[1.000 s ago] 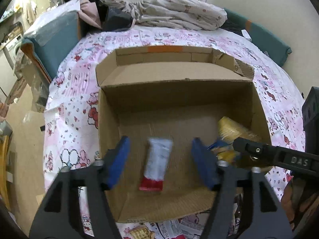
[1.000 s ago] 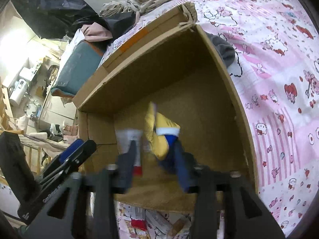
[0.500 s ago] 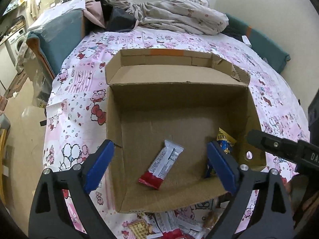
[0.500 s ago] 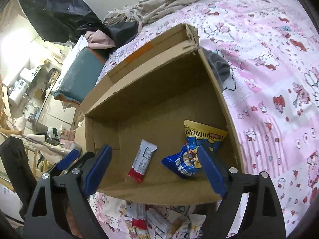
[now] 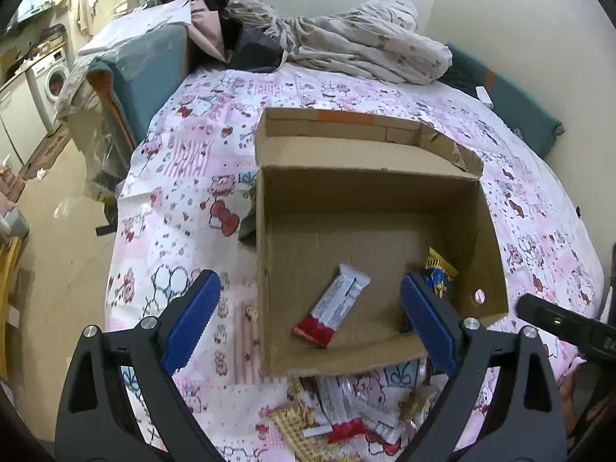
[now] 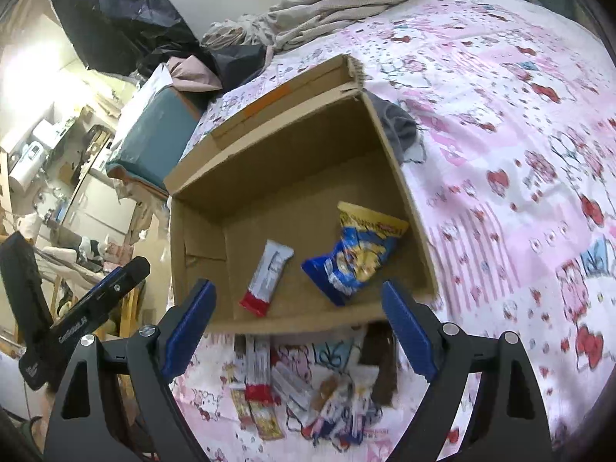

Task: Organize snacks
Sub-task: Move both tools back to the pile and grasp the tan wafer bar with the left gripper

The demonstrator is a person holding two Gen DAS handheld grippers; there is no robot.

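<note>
In the left wrist view the left hand-held gripper (image 5: 308, 323) was spread wide and empty over the box (image 5: 265, 269) at frame centre, its right finger hiding most of the bag (image 5: 439, 273) beside the bar (image 5: 335, 306). The right wrist view showed the whole bag (image 6: 358, 254), the right hand-held gripper (image 6: 298, 331) equally wide and empty, and loose snacks (image 6: 308, 389) on the bed (image 6: 519, 134) at lower centre.

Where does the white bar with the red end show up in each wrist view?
Left wrist: white bar with the red end lies low centre, on the floor of the cardboard box.
Right wrist: bar sits left of centre, beside the blue and yellow bag.
Shared landmark: the box.
</note>
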